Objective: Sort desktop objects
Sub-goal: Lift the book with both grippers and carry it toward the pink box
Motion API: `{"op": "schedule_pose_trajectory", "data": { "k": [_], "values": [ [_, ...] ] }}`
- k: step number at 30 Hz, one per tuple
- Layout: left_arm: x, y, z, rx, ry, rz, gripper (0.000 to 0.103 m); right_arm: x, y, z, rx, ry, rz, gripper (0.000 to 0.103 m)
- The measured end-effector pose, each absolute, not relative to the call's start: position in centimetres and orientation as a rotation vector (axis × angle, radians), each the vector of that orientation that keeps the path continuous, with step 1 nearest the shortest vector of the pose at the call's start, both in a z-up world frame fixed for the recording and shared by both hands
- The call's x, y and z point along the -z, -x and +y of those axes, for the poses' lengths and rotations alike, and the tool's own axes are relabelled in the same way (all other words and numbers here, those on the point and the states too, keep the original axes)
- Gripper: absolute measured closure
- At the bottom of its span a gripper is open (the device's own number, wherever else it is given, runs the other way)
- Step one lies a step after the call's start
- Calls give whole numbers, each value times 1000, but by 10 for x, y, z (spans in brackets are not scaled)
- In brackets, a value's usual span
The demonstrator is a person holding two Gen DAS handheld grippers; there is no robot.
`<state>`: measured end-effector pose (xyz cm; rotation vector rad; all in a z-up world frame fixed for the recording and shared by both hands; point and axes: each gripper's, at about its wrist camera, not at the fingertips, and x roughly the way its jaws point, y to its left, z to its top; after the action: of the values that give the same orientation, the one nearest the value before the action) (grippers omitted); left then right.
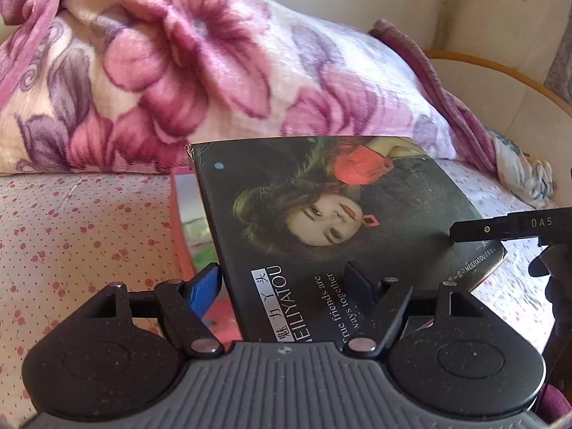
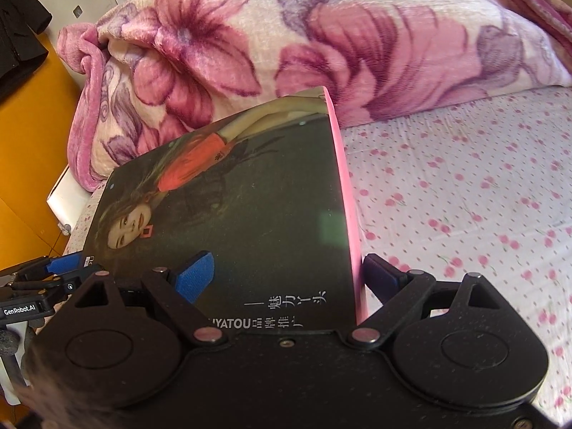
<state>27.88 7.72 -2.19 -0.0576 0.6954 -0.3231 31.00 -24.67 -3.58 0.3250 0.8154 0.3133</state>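
Note:
A dark magazine (image 1: 321, 221) with a woman's portrait and the word MEILIYATOU on its cover is held over the bed, and it also shows in the right wrist view (image 2: 228, 200). My left gripper (image 1: 286, 282) is shut on its near edge, one blue pad under it and one finger on top. My right gripper (image 2: 286, 271) is shut on the other edge, by the pink spine (image 2: 345, 196). The right gripper's finger (image 1: 500, 230) shows at the right of the left wrist view. The left gripper (image 2: 53, 268) shows at the lower left of the right wrist view.
A rolled floral pink blanket (image 1: 186, 64) lies behind the magazine. The bed sheet (image 2: 464, 186) is white with small pink cherries. Another pink-edged booklet (image 1: 186, 221) lies under the magazine. An orange floor (image 2: 32, 114) and dark clothing (image 2: 18, 25) are at the left.

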Motion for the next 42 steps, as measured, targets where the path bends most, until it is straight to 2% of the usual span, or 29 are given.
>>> {"op": "schedule_pose_trajectory", "data": {
  "k": [18, 25, 32, 42],
  "values": [
    [56, -362, 122, 257, 207, 729, 29, 38, -382, -196, -286, -247, 827, 11],
    [65, -369, 113, 243, 227, 734, 26, 46, -390, -202, -277, -247, 833, 11],
    [69, -370, 99, 198, 211, 732, 16, 54, -390, -204, -253, -261, 825, 11],
    [71, -359, 85, 123, 119, 672, 16, 56, -381, -200, -172, -81, 715, 15]
  ]
}}
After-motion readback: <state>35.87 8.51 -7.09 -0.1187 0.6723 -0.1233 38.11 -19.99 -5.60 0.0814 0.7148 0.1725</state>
